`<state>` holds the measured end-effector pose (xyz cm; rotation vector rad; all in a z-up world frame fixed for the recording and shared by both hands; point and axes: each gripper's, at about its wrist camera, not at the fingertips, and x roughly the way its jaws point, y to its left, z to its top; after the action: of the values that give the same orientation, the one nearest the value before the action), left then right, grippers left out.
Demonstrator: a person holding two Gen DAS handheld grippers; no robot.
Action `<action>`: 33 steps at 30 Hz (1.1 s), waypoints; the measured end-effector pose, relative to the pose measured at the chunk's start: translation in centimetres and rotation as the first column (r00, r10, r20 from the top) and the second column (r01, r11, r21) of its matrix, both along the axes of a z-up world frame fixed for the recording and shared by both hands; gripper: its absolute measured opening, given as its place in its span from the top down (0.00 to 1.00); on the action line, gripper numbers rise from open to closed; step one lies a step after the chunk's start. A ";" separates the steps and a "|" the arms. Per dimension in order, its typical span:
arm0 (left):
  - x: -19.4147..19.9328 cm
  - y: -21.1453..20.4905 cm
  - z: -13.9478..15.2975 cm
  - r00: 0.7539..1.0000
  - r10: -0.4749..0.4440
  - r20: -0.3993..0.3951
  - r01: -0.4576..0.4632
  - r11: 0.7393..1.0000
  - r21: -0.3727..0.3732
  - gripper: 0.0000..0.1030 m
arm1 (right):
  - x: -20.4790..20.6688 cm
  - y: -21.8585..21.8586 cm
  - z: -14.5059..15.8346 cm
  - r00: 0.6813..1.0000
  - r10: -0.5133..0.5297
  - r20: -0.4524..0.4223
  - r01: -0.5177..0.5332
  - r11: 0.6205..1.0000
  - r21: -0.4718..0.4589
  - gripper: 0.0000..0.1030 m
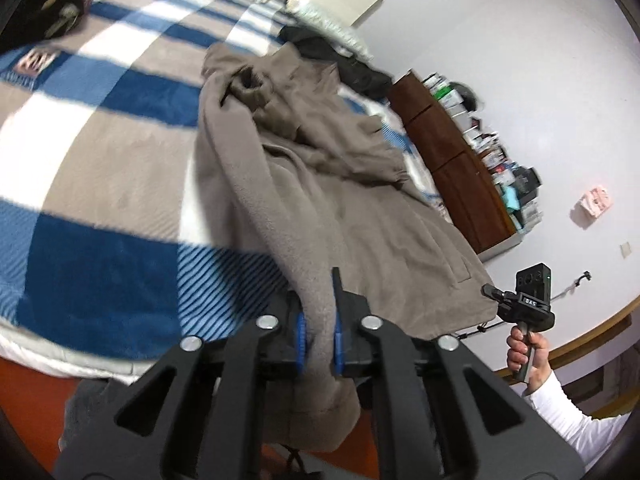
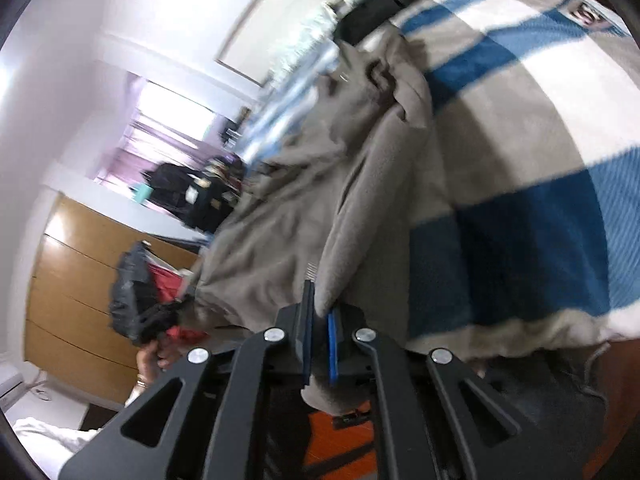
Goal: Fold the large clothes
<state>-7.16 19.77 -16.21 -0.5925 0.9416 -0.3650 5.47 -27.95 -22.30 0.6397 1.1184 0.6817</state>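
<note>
Fleece, taupe-grey and thick, makes up the large garment (image 1: 320, 184) that lies spread on the bed's blanket (image 1: 100, 184) of blue, white and beige blocks, its near hem lifted off the mattress edge. Its long axis runs away from the cameras: hem nearest, collar or hood end bunched at the far side, close to a heap of dark clothes (image 1: 340, 56). The left gripper (image 1: 319, 320) is pressed together on a fold of that hem, the fabric pinched between its blue pads, with a loose flap hanging below the jaws. The right gripper (image 2: 320, 320) is likewise clamped on the garment (image 2: 320, 184), a rounded edge of fleece squeezed between its 2 pads. The left wrist view alone shows the other tool from outside (a hand (image 1: 528, 352) in a white sleeve grips its handle, its tip at the hem's right corner), plus a brown cabinet (image 1: 452, 160) crowded with small items along the white wall. The right wrist view alone shows a wooden wardrobe (image 2: 72, 288), a bright window with purple curtains (image 2: 160, 120), a dark bag (image 2: 132, 292) and the left hand (image 2: 154, 356) beside the tool, partly hidden. Both views are blurred in places.
</note>
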 end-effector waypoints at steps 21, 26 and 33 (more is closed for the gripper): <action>3.0 1.2 -9.2 0.978 -0.039 -0.204 0.068 0.988 0.140 0.17 | 4.0 -1.8 -7.1 0.991 0.062 -0.122 -0.096 0.950 -0.297 0.23; 4.0 -1.4 -8.9 0.970 -0.143 -0.197 0.177 0.970 0.166 0.17 | 4.8 -0.7 -8.0 0.979 0.128 -0.160 -0.174 0.929 -0.325 0.23; 4.4 -5.0 -8.5 0.961 -0.199 -0.190 0.248 0.925 0.289 0.66 | 4.6 0.6 -8.7 0.981 0.115 -0.154 -0.169 0.897 -0.408 0.67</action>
<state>-2.72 14.81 -24.66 -0.2254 1.1973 -0.3685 10.08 -27.37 -31.00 0.2335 1.3897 0.5045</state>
